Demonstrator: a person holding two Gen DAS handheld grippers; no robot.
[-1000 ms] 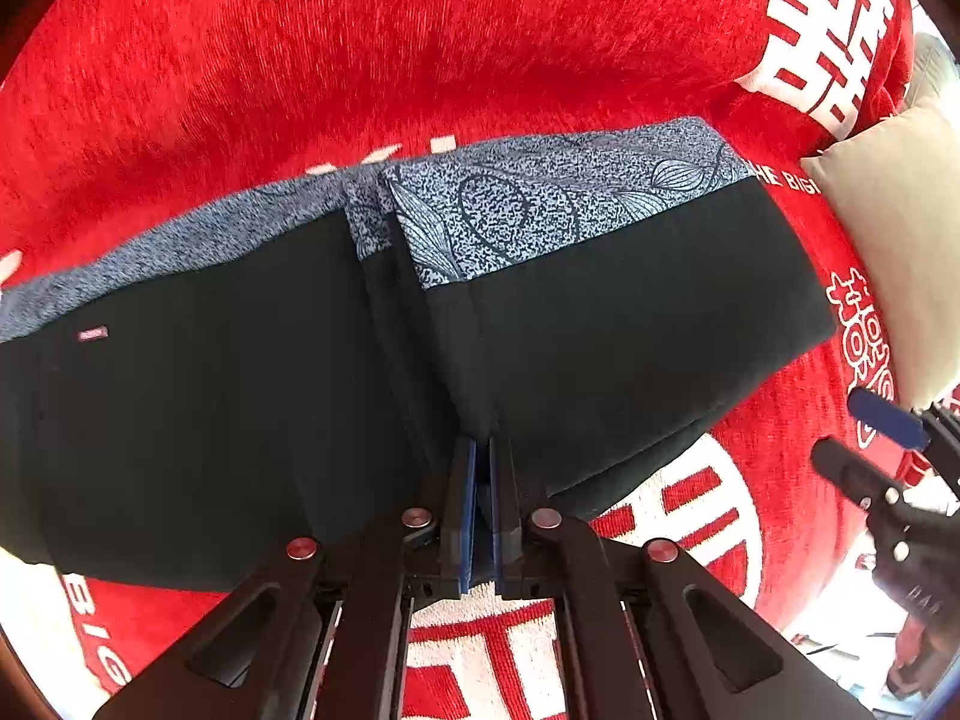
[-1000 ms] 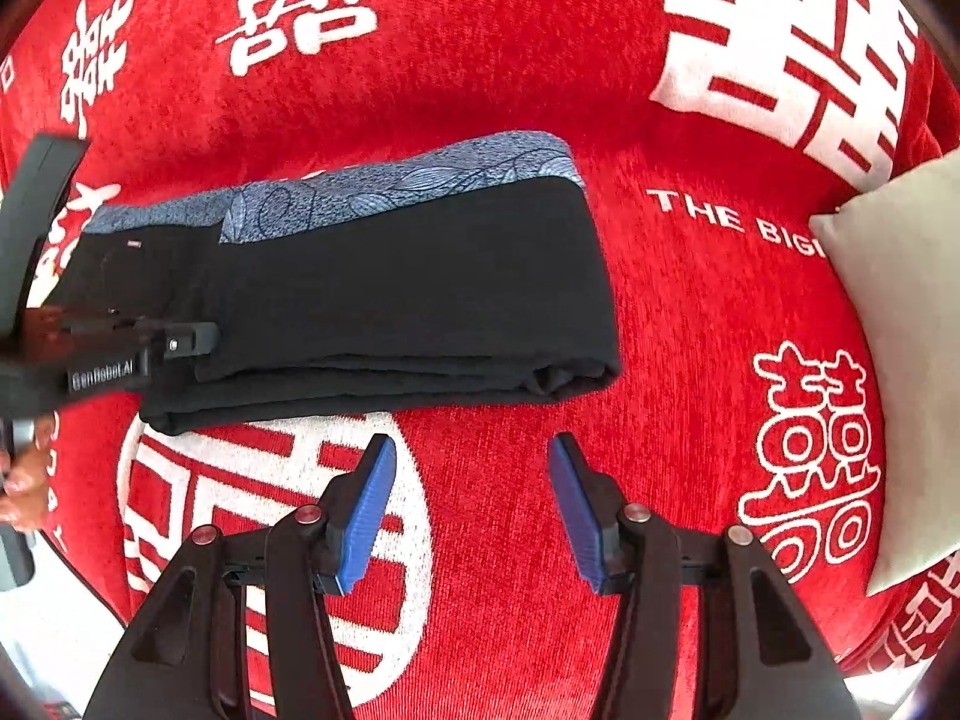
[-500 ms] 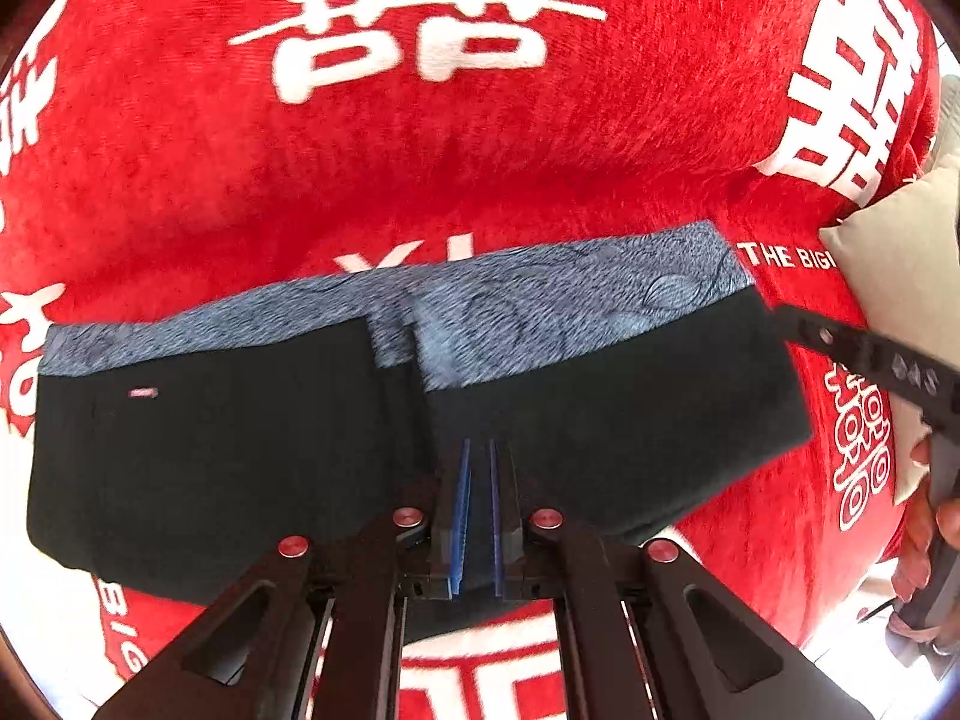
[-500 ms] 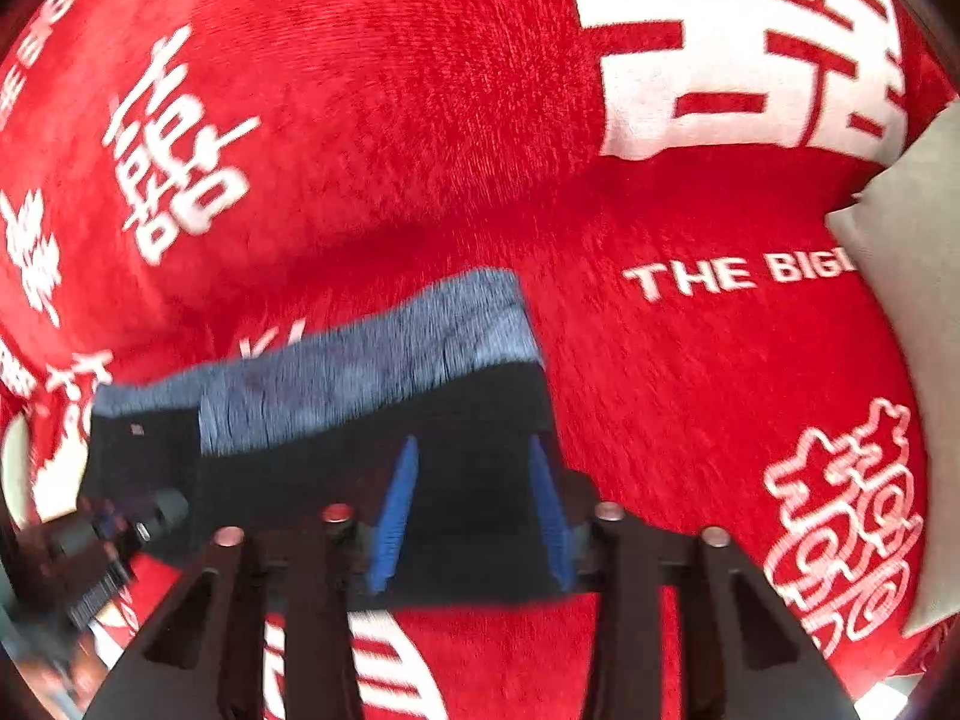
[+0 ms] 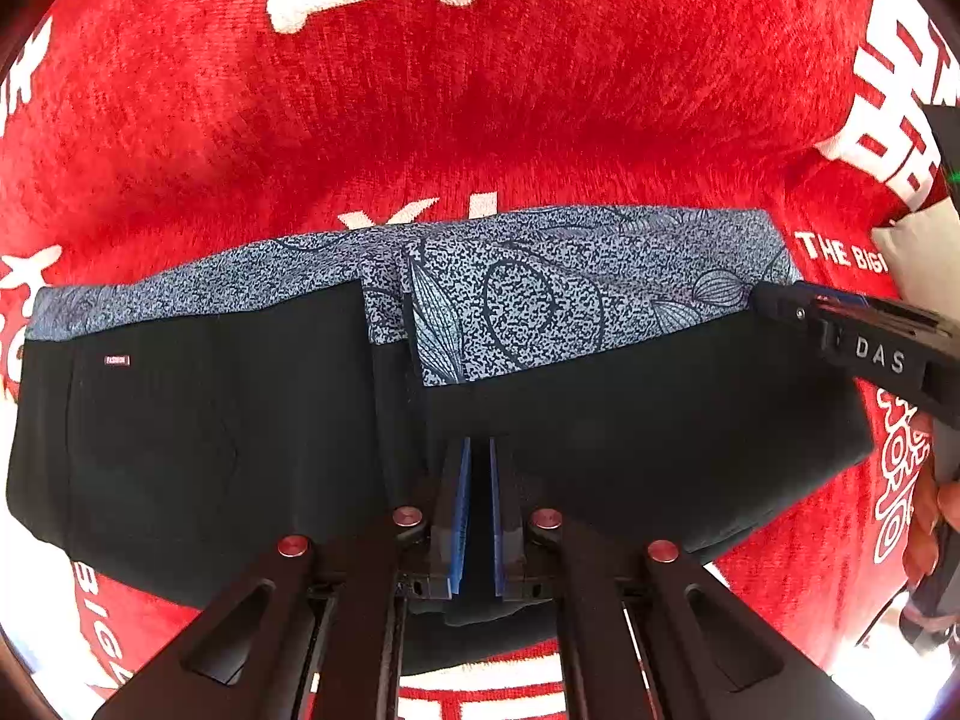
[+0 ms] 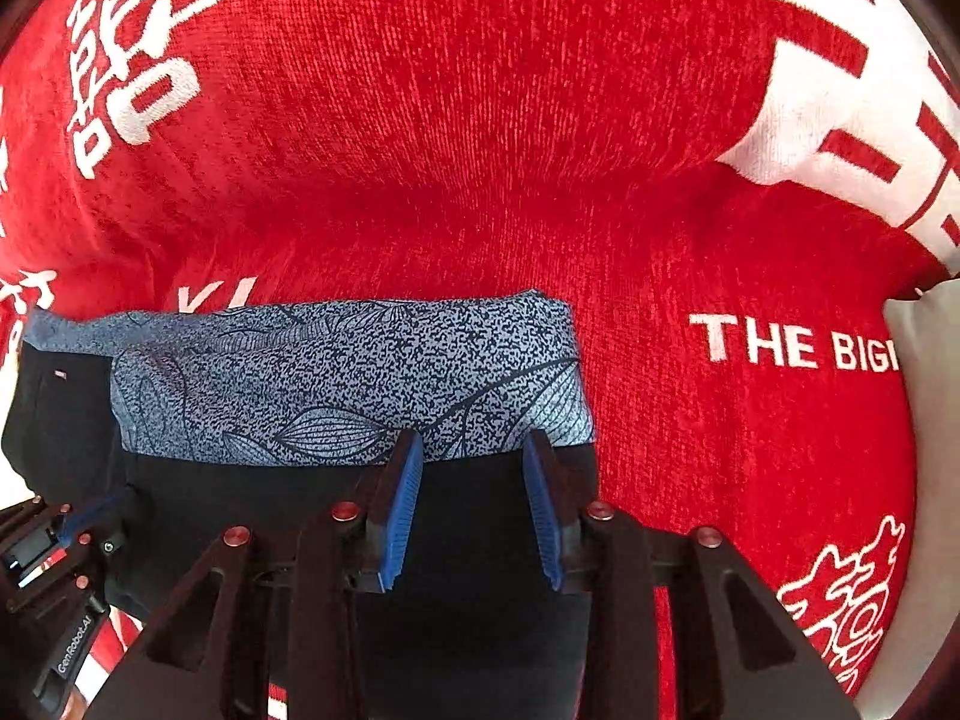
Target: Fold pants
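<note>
**Folded pants lie crosswise on the red cloth, a gripper at each part**

The pants [image 5: 630,420] lie folded on a red cloth [image 5: 480,120] printed with white characters, their long axis running side to side across both views. A speckled blue-grey band with leaf drawings runs along the far edge; the black cloth faces the near side. In the left wrist view a vertical seam or fold line drops through the middle, and a small label [image 5: 117,360] sits on the black panel toward the left end.

The left gripper [image 5: 477,504] points steeply down at the near edge of the pants, its blue pads pressed together with only a dark sliver between them. It seems to pinch the black cloth there, though the dark fabric against the dark fingers makes that hard to confirm.

The right gripper [image 6: 474,504] stands over the right end of the pants, and its jaws have just been closing. They are still partly spread, with black cloth between the blue pads; whether the pads press on it I cannot tell.

A pale cushion [image 6: 924,420] is cut off at the right edge. The near edge of the pants is hidden behind both grippers' arms, and in the left wrist view part of a hand [image 5: 927,516] shows at the right rim.
</note>
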